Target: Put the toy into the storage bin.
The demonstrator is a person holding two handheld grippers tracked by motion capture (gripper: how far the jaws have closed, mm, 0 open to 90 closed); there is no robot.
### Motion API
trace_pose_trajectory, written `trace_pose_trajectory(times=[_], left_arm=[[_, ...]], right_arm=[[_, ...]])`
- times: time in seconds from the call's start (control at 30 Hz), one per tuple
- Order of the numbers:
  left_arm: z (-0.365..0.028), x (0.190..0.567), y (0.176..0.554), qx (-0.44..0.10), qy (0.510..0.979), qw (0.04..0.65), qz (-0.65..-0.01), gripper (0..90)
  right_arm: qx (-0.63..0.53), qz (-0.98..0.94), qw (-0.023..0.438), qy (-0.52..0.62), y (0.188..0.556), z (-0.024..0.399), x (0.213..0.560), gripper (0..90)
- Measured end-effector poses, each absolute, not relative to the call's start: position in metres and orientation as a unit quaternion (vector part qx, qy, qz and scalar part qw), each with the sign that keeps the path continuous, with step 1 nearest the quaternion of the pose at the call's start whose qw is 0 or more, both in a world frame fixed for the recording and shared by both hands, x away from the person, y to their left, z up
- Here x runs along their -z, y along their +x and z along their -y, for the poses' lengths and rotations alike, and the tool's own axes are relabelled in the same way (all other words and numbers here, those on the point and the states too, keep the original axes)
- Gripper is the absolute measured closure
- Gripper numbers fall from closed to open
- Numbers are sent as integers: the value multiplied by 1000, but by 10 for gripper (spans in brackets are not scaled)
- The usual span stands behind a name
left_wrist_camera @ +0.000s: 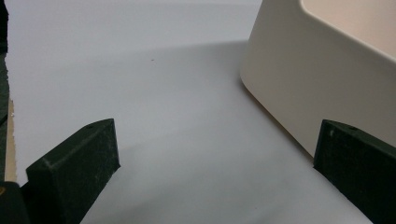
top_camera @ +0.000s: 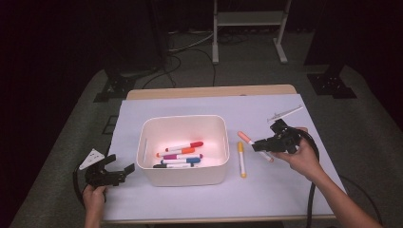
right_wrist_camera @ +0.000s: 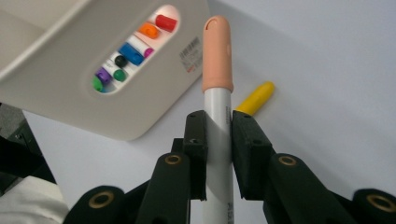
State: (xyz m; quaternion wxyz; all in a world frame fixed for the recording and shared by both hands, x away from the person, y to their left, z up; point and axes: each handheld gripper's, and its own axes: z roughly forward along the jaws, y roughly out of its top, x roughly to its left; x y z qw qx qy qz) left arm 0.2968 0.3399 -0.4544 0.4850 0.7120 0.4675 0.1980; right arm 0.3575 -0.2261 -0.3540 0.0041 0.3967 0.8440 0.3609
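White worktop (top_camera: 190, 202), dark room. Right claw (right_wrist_camera: 218, 140) clamps peach-capped marker (right_wrist_camera: 217, 60) beside bin (top_camera: 183, 175). Yellow marker (top_camera: 242, 160) lies nearby. Left claw (top_camera: 124, 170) gapes wide, holding nothing.

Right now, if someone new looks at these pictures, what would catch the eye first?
Probably the white bin in the middle of the table, with a cluster of coloured markers lying inside. Next, to its right, the right gripper is shut on a peach-capped marker and holds it above the white sheet, while a yellow marker lies between it and the bin. The left gripper waits open at the bin's left side.
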Motion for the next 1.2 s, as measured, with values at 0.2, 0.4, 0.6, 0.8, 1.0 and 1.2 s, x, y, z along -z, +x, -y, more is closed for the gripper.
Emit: trace_pose_trajectory(times=[0.2, 0.4, 0.6, 0.8, 1.0, 1.2], left_arm=[[-340, 454, 297, -199, 712, 484, -468, 0], [-340, 454, 296, -199, 712, 484, -468, 0], [-340, 454, 296, -200, 711, 485, -468, 0], [-340, 454, 296, -200, 711, 486, -468, 0], [-340, 454, 296, -200, 710, 486, -468, 0], [-340, 454, 296, -199, 710, 486, -468, 0]], right_arm=[[-371, -850, 0, 375, 352, 216, 335, 761], [-379, -853, 0, 357, 347, 204, 317, 761], [-386, -859, -1, 337, 343, 191, 298, 761], [-390, -867, -12, 311, 340, 171, 284, 761], [-391, -874, -24, 288, 341, 153, 279, 761], [-388, -881, -35, 268, 340, 132, 276, 761]])
